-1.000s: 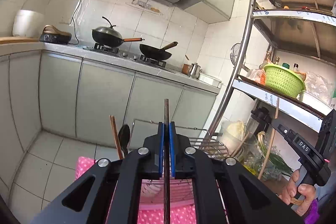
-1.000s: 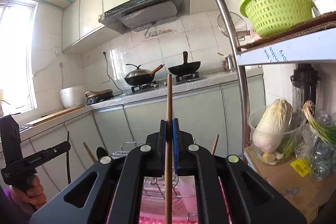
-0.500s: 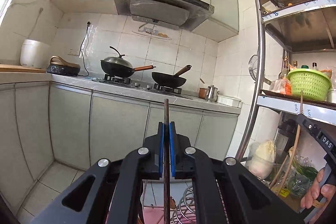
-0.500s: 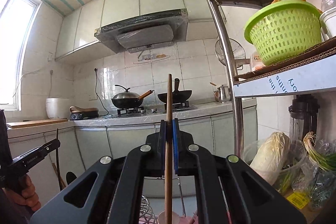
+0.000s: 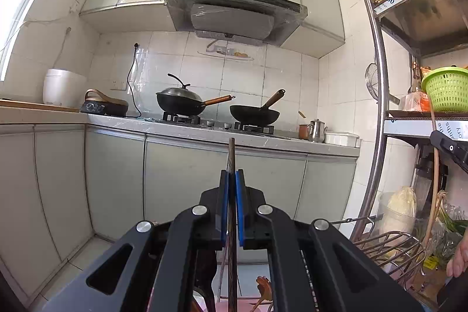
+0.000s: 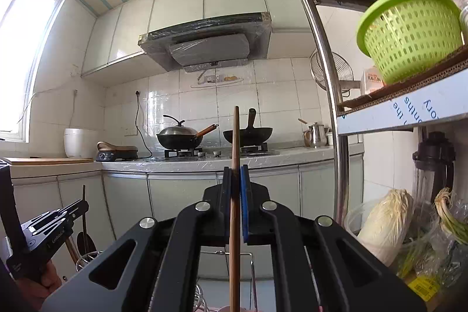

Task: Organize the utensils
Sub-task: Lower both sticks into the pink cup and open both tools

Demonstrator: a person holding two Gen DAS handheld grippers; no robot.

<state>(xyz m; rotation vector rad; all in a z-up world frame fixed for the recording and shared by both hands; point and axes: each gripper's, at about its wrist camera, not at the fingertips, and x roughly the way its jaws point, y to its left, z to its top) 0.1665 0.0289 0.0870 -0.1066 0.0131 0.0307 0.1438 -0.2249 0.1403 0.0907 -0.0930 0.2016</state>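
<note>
My left gripper [image 5: 231, 180] is shut on a dark wooden utensil handle [image 5: 231, 157] that stands upright between the blue pads, held high above the floor. My right gripper [image 6: 235, 174] is shut on a light brown wooden utensil handle [image 6: 235, 136], also upright. The left gripper also shows in the right wrist view [image 6: 58, 218] at the lower left, with its dark handle. The right gripper's tip and its brown handle [image 5: 435, 165] show at the right edge of the left wrist view. A wire dish rack [image 5: 389, 247] sits low at the right, with more utensils [image 5: 263, 287] below.
A kitchen counter [image 5: 263, 139] with two woks [image 5: 180, 103] and a kettle [image 5: 317, 130] runs across the back. A metal shelf post [image 6: 330, 95] and a shelf with a green basket [image 6: 409, 34] stand at the right. A cabbage [image 6: 386, 224] sits under the shelf.
Both grippers have risen and tilted upward with their utensils. The rack and the pink cloth have dropped out of the middle of both views.
</note>
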